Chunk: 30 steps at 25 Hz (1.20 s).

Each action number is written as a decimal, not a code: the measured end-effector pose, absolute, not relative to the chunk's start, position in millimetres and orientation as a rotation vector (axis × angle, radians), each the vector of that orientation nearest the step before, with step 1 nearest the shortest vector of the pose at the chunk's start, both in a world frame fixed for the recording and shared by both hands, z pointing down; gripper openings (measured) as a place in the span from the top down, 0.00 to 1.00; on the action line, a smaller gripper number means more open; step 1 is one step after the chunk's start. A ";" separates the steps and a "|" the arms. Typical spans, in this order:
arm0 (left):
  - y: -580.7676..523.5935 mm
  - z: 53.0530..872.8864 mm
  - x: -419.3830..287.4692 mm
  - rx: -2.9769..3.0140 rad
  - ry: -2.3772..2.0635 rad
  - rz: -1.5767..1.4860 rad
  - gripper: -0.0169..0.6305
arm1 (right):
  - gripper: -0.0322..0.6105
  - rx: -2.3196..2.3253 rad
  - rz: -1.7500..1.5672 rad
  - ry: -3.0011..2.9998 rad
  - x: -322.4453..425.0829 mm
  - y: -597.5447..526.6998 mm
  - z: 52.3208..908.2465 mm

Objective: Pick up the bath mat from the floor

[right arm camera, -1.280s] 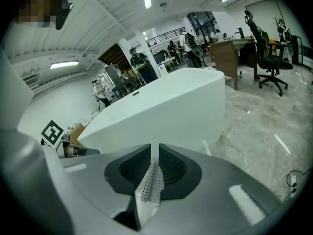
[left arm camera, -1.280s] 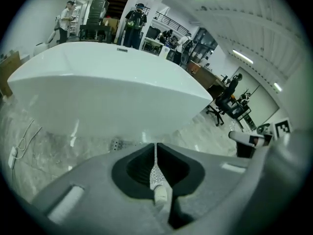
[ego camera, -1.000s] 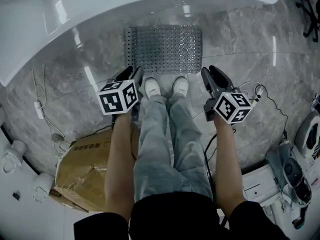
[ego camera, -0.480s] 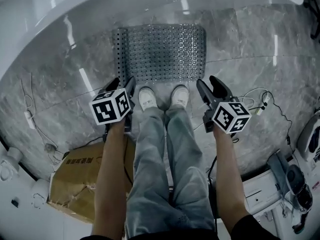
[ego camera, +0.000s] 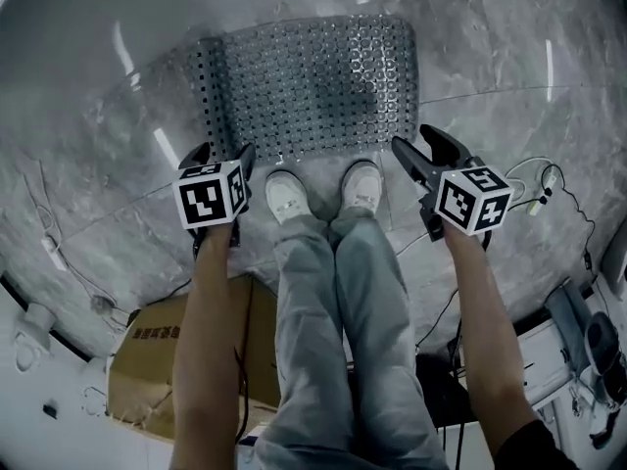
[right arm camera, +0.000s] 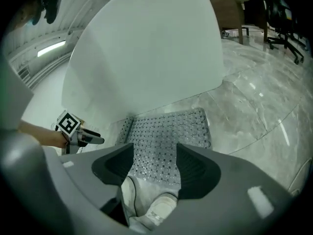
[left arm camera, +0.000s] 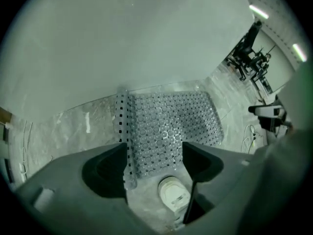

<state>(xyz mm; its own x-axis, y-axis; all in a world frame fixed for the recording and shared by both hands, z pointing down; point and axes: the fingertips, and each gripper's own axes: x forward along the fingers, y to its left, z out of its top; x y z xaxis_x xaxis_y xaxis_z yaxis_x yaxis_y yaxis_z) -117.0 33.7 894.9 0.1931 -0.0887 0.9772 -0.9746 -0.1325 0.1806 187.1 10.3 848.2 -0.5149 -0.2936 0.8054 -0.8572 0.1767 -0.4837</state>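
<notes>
Head view: near corners next

Jaws of the left hand-held gripper and right hand-held gripper have just been opening and stand apart, empty. The mat lies on the floor just ahead. Slip a jaw under each near corner, then close.

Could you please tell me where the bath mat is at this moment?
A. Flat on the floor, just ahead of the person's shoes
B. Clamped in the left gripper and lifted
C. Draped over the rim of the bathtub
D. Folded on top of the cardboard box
A: the bath mat lies spread flat on the marble floor, its near edge just beyond the toes of the white shoes.
</notes>
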 end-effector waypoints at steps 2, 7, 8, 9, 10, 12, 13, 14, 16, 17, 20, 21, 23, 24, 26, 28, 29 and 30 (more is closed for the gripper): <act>37.9 918.0 -122.7 1.451 -1.046 1.159 0.40 | 0.51 1.067 1.336 -1.911 189.8 9.7 866.0; 28.8 949.1 -142.5 1.436 -1.051 1.170 0.37 | 0.46 1.101 1.352 -1.852 204.7 7.4 912.9; 26.9 954.5 -146.8 1.429 -1.060 1.175 0.37 | 0.46 1.110 1.358 -1.827 210.2 8.8 923.2; 25.4 960.9 -150.1 1.421 -1.067 1.179 0.35 | 0.46 1.122 1.367 -1.800 217.5 9.6 933.1; 24.0 968.3 -152.9 1.414 -1.069 1.182 0.33 | 0.46 1.135 1.381 -1.776 225.4 9.4 942.1; 20.3 984.7 -161.1 1.400 -1.060 1.181 0.29 | 0.46 1.151 1.417 -1.746 237.4 7.2 958.1; 18.4 992.8 -166.7 1.389 -1.054 1.177 0.28 | 0.46 1.145 1.431 -1.736 240.9 6.9 965.7; 16.7 1000.3 -172.4 1.375 -1.050 1.173 0.28 | 0.45 1.130 1.436 -1.728 243.8 7.1 973.2; 14.6 1013.6 -181.8 1.349 -1.045 1.171 0.28 | 0.44 1.095 1.416 -1.714 250.6 6.1 987.6; 15.4 1020.2 -185.4 1.338 -1.042 1.177 0.28 | 0.45 1.081 1.399 -1.710 253.9 4.6 993.9; 26.3 1041.1 -192.5 1.301 -1.020 1.203 0.28 | 0.45 1.059 1.376 -1.705 261.7 1.1 1011.6; 28.7 1047.1 -194.3 1.293 -1.017 1.202 0.28 | 0.45 1.053 1.378 -1.704 263.0 -0.3 1017.8; 28.8 1056.8 -197.5 1.286 -1.022 1.192 0.28 | 0.45 1.035 1.369 -1.710 263.4 -6.6 1031.0; 28.4 1061.1 -198.8 1.286 -1.025 1.189 0.28 | 0.45 1.022 1.359 -1.713 263.3 -10.1 1037.6; 28.1 1069.5 -201.4 1.286 -1.030 1.190 0.28 | 0.45 1.000 1.338 -1.715 263.7 -15.9 1049.7; 25.4 1076.9 -202.8 1.288 -1.035 1.174 0.28 | 0.45 0.992 1.321 -1.717 264.8 -22.8 1059.6; 23.2 1080.0 -202.6 1.291 -1.035 1.158 0.28 | 0.45 0.991 1.315 -1.717 265.4 -26.9 1063.7; 21.7 1082.9 -202.0 1.293 -1.033 1.141 0.28 | 0.45 0.987 1.310 -1.716 265.4 -30.2 1067.5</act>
<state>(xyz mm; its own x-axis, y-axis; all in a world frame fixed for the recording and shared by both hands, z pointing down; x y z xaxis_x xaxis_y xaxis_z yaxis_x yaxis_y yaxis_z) -202.0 21.7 1082.9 0.1644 0.0423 0.9855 -0.9848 -0.0491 0.1664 265.4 -30.2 1067.5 -0.4226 -0.1335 0.8964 -0.8999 0.1790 -0.3976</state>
